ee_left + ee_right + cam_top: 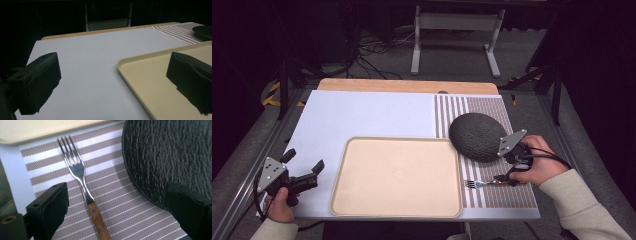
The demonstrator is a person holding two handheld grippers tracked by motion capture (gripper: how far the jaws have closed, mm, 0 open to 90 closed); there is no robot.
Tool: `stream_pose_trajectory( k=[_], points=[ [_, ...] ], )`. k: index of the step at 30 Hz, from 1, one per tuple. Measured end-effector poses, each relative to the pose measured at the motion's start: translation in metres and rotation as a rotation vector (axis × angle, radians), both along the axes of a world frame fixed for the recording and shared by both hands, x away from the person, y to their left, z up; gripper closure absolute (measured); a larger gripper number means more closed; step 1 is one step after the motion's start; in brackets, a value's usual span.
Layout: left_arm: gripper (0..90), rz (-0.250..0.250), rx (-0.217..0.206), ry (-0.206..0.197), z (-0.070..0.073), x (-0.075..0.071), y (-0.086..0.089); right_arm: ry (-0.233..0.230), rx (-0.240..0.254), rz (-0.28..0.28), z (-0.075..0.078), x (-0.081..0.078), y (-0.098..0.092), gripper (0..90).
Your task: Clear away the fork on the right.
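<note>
Table [362, 115]: pale blue-white top, a wooden strip along its far edge.

Tray [396, 177]: beige, rectangular, empty, set near the front edge at centre; its raised rim [130, 75] also shows in the left gripper view.

Placemat [492, 200]: brown and white stripes, on the right part of the table, just beside the tray.

Plate [477, 136]: dark, textured, round, lying on the far part of the placemat; its near edge [155, 157] sits close beside the fork.

Left gripper [304, 172]: held over the near left corner of the table, left of the tray, jaws spread wide, nothing between them.

Right gripper [508, 170]: low over the placemat's near right, jaws released, straddling the fork's handle without closing on it.

Fork [81, 176]: steel tines, wooden handle, flat on the placemat, tines toward the tray.
</note>
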State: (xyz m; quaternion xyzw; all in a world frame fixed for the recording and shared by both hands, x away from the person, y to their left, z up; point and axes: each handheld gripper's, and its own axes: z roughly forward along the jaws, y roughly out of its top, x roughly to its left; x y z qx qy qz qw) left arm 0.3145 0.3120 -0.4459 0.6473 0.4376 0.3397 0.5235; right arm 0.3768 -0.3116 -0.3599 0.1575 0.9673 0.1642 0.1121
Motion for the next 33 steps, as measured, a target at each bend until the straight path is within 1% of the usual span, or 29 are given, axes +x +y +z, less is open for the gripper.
stream_pose_trajectory(
  k=[2,3,4,7,8,10,11,12,14,18,20,21,24,25,27,28,30,31,33],
  points=[
    [0.1,-0.001,0.001,0.0,0.0,0.0,0.0,0.013,-0.014,0.025,-0.001,0.001,0.001,7.7],
    [0.1,-0.001,0.001,0.001,0.0,0.0,0.0,0.025,-0.023,0.013,-0.002,0.0,0.002,8.0],
    [0.1,-0.002,0.003,0.004,0.0,0.0,0.0,0.028,-0.03,0.032,-0.002,0.001,0.002,8.2],
    [0.1,-0.002,0.004,0.005,0.0,0.0,0.0,0.029,-0.044,0.037,-0.003,0.002,0.003,8.4],
    [0.1,0.0,0.006,0.007,0.0,0.0,0.0,0.034,-0.052,0.028,-0.002,0.001,0.004,8.4],
    [0.1,0.004,0.008,0.01,0.0,0.0,0.0,0.055,-0.075,0.034,-0.003,0.002,0.004,8.4],
    [0.1,0.005,0.007,0.011,0.0,0.0,0.0,0.062,-0.085,0.027,-0.003,0.001,0.005,8.5],
    [0.1,0.005,0.007,0.011,0.0,0.0,0.0,0.062,-0.085,0.027,-0.003,0.001,0.005,8.5],
    [0.1,0.005,0.006,0.012,0.0,0.0,0.001,0.075,-0.108,0.04,-0.003,0.002,0.005,8.8],
    [0.1,0.006,0.007,0.011,0.0,0.0,0.0,0.082,-0.104,0.049,-0.005,0.002,0.006,9.6],
    [0.1,0.008,0.005,0.012,0.0,0.0,0.001,0.088,-0.098,0.066,-0.01,0.002,0.006,11.7],
    [0.1,0.008,0.004,0.011,0.0,0.0,0.001,0.097,-0.107,0.076,-0.011,0.003,0.006,13.4],
    [0.1,0.01,0.002,0.01,0.0,0.0,0.001,0.105,-0.148,0.106,-0.016,0.003,0.006,18.2],
    [0.1,0.01,0.001,0.01,0.0,0.0,0.001,0.106,-0.147,0.122,-0.018,0.004,0.006,20.4],
    [0.1,0.01,0.002,0.009,0.0,0.0,0.001,0.13,-0.157,0.127,-0.021,0.002,0.007,25.6],
    [0.1,0.01,0.002,0.009,0.0,0.0,0.001,0.13,-0.157,0.127,-0.021,0.002,0.007,25.6],
    [0.1,0.009,0.002,0.007,0.0,0.0,0.001,0.141,-0.178,0.152,-0.026,0.002,0.008,27.5],
    [0.1,0.009,0.002,0.007,0.0,0.0,0.001,0.141,-0.178,0.152,-0.026,0.002,0.008,27.5],
    [0.1,0.01,-0.001,0.006,0.0,0.0,0.001,0.146,-0.192,0.177,-0.029,0.004,0.01,29.6]
  ],
)
